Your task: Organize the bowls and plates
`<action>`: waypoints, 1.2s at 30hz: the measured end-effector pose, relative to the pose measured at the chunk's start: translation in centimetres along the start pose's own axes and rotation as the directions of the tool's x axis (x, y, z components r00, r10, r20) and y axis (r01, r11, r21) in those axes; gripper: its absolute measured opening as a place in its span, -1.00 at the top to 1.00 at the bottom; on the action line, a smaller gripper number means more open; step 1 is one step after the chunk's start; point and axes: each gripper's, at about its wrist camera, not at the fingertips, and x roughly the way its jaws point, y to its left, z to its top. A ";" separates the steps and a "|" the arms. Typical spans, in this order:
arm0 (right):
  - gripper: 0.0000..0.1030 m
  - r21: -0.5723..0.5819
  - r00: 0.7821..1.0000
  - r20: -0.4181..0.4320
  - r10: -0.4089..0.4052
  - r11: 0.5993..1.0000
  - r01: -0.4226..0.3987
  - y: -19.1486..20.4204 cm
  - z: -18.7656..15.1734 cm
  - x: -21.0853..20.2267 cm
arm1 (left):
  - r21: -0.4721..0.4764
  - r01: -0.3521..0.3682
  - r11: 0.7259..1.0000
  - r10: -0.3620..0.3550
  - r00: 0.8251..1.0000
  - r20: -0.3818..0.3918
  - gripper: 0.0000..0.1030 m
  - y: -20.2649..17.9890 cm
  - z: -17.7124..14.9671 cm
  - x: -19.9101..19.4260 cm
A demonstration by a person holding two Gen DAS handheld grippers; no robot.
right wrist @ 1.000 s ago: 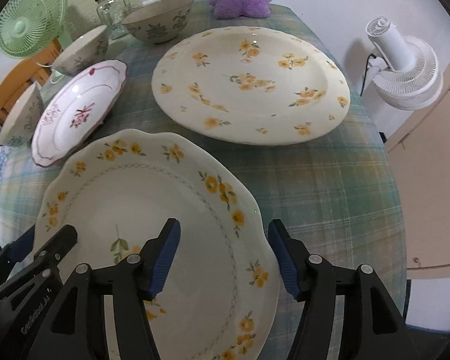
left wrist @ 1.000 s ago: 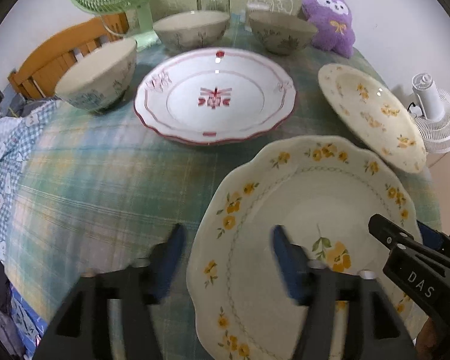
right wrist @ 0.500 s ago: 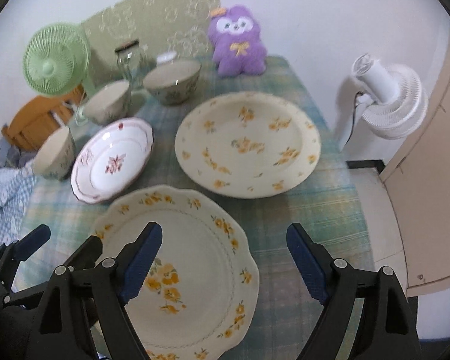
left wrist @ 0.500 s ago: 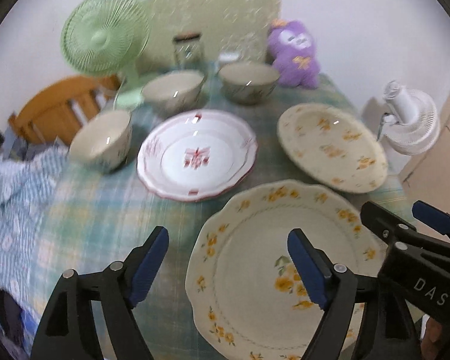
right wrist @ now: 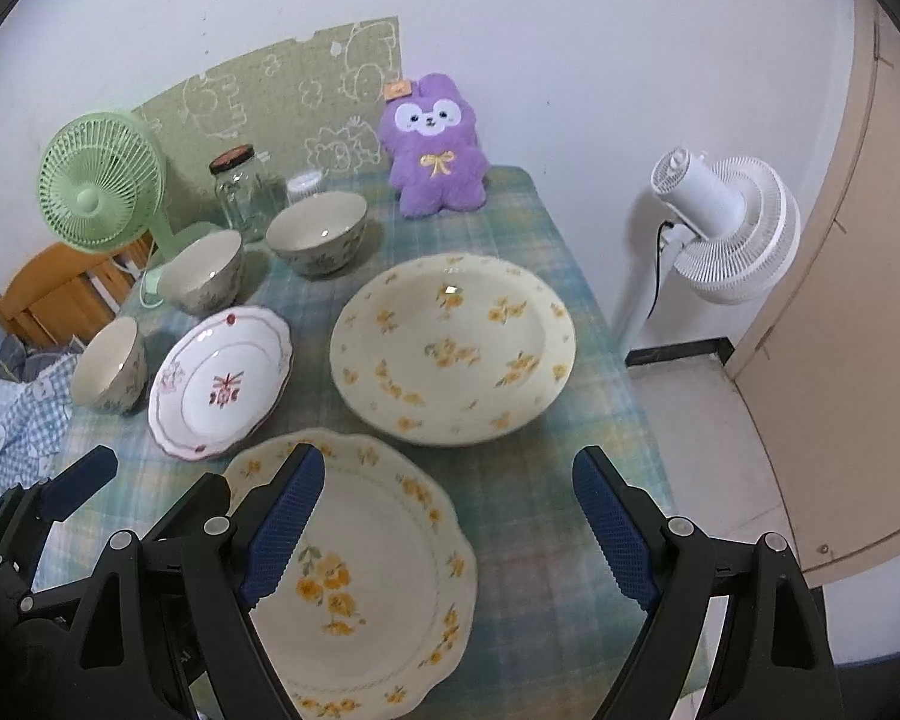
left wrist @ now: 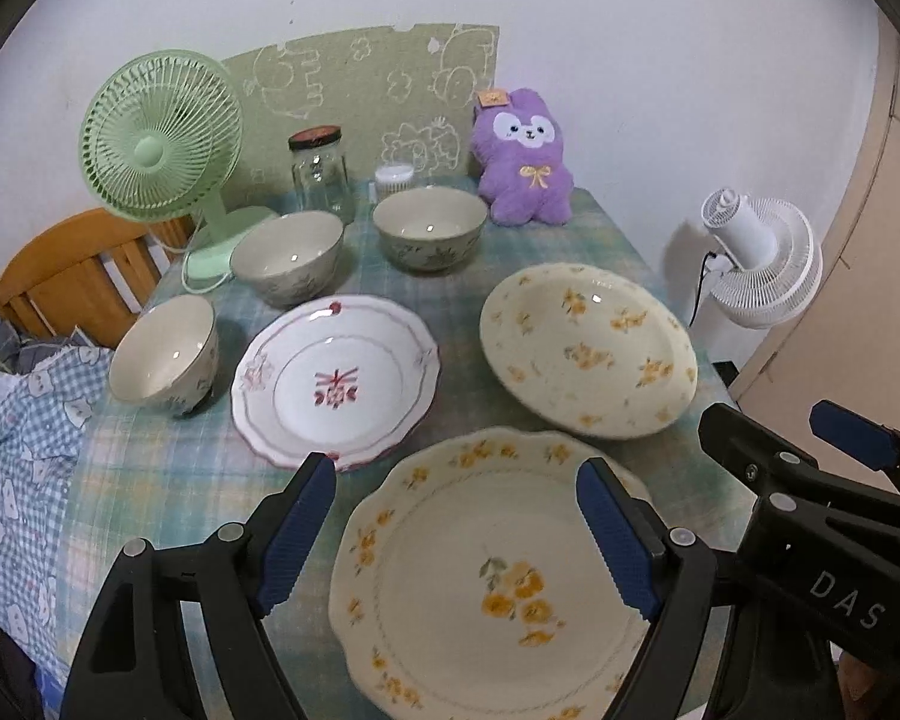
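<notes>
Bench (left wrist: 150, 480) under a green-and-blue plaid cloth, bearing everything below. White pedestal fan (right wrist: 720, 228) on the floor off the right side, well apart from the landmark scalloped yellow-flower plate (left wrist: 492, 576). Green desk fan (left wrist: 159, 138) at the far left corner, far beyond that plate. Landmark plate itself nearest the cameras, lying flat, untouched. Round yellow-flower deep plate (left wrist: 588, 348) just beyond the landmark plate and to its right, rims close but whether touching cannot be told. Red-patterned white plate (left wrist: 336, 378) just beyond the landmark plate and to its left. Purple plush toy (left wrist: 525, 162) upright at the far edge, well beyond the landmark plate. Three bowls in an arc beyond the red-patterned plate: left bowl (left wrist: 165, 354) far left of the landmark plate, middle bowl (left wrist: 288, 255) farther back, right bowl (left wrist: 429, 228) farthest, near the plush. Glass jar (left wrist: 321, 171) with dark lid behind the middle bowl. Left hand-held gripper (left wrist: 456, 534) spread wide, empty, raised above the landmark plate's near-left part. Right hand-held gripper (right wrist: 450, 534) likewise spread wide, empty, raised above the landmark plate's right rim.
</notes>
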 end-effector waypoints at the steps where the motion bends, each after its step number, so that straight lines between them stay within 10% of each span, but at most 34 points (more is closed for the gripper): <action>1: -0.69 -0.005 1.000 0.004 0.001 1.000 -0.001 -0.2 0.4 0.1 | -0.002 -0.005 1.000 0.005 1.000 -0.001 -0.63 -0.3 0.3 0.2; 23: -0.69 -0.145 0.995 -0.046 0.090 0.985 -0.096 -6.2 9.8 10.5 | -0.166 -0.122 0.979 0.113 0.992 -0.062 -0.59 -5.0 6.8 10.0; 36: -0.59 -0.152 0.983 -0.145 0.112 0.979 -0.134 -7.0 11.4 18.9 | -0.172 -0.170 0.970 0.139 0.975 -0.175 -0.23 -5.2 7.5 17.8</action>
